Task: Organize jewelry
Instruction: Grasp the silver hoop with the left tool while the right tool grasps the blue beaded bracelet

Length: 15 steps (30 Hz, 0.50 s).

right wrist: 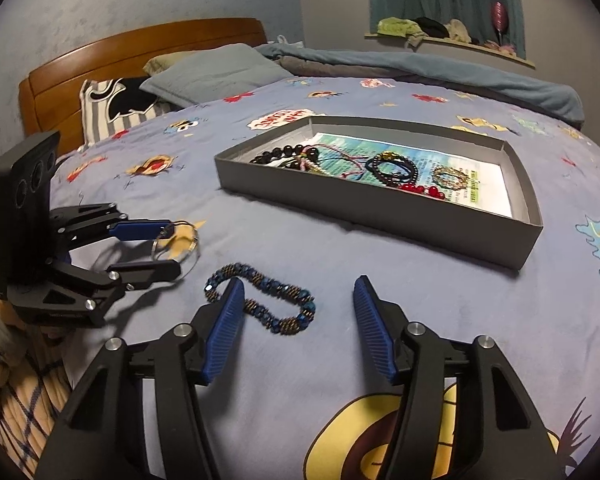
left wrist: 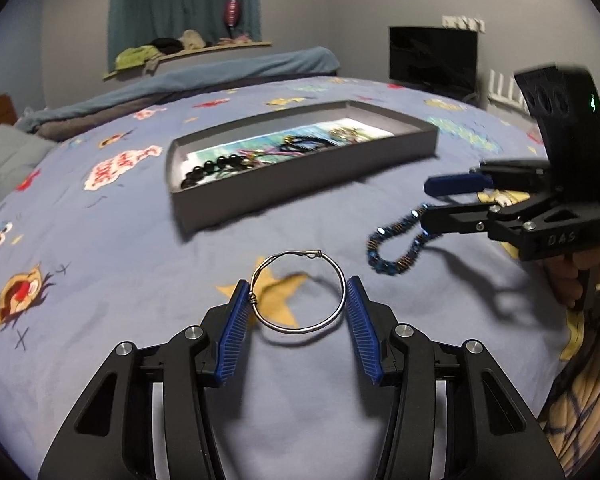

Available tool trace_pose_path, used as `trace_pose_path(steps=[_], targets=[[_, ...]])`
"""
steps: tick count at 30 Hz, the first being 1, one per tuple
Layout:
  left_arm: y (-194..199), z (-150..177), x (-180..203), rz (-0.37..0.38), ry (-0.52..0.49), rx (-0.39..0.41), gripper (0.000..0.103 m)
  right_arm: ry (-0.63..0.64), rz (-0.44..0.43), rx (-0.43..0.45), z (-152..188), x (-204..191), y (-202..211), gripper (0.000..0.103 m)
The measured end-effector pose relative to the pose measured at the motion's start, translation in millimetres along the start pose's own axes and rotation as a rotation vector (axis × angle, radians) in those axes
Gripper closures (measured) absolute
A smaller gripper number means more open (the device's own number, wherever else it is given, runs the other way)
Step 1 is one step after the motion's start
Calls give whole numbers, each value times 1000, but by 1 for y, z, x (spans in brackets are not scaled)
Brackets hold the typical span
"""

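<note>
Bed w/ a blue cartoon-print sheet (left wrist: 140, 216) carries everything. Grey shallow box (left wrist: 300, 176) sits toward the middle of the bed, long side facing both tools, w/ several bead bracelets (right wrist: 388, 172) & cords already inside on a printed paper liner.

Left tool (left wrist: 298, 300): a thin silver wire bangle (left wrist: 298, 292) sits between its two blue ribbed pads (left wrist: 236, 320), lying about flat over a yellow star on the sheet. Both pads touch the ring's sides, so it's gripping the bangle across its width, jaws only partway in. In the right wrist view the same bangle (right wrist: 176, 240) shows between the left tool's fingers, seemingly a bit off the sheet, can't say for sure.

Right tool (right wrist: 298, 304): jaws apart, part open. Blue & bronze bead bracelet (right wrist: 260, 304) lies on the sheet in a flattened loop between them; left pad (right wrist: 224, 320) overlaps one end of the loop, right pad stands clear of it. Whether the left pad actually touches the beads, can't tell. From the left wrist view the bracelet (left wrist: 396, 244) seems to hang from the tip of the tool's lower finger, blurred.

Both pieces are on the near side of the box, outside it, bangle to the left of the bracelet. A person's hand (left wrist: 576, 276) & plaid sleeve show at the bed's near edge.
</note>
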State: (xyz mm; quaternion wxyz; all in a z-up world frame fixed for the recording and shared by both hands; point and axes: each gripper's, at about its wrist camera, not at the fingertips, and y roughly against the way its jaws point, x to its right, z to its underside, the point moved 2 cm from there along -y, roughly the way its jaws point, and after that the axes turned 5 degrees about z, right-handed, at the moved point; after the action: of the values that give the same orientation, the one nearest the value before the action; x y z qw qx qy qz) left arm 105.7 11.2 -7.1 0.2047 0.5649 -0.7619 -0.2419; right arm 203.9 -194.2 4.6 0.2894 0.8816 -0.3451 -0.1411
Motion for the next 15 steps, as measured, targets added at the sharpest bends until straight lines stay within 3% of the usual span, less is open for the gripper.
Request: trace_pose_path(steps=[5, 7, 11, 15], targets=[[2, -3, -3, -4, 13, 14, 53, 20, 7, -31, 2, -4, -8, 61], [3, -4, -3, -8, 15, 18, 53, 34, -1, -39, 4, -6, -9, 69], [4, -6, -6, -14, 28, 27, 53, 75, -36, -62, 9, -16, -11, 96], [7, -7, -11, -24, 45, 39, 53, 120, -43, -55, 11, -27, -9, 96]])
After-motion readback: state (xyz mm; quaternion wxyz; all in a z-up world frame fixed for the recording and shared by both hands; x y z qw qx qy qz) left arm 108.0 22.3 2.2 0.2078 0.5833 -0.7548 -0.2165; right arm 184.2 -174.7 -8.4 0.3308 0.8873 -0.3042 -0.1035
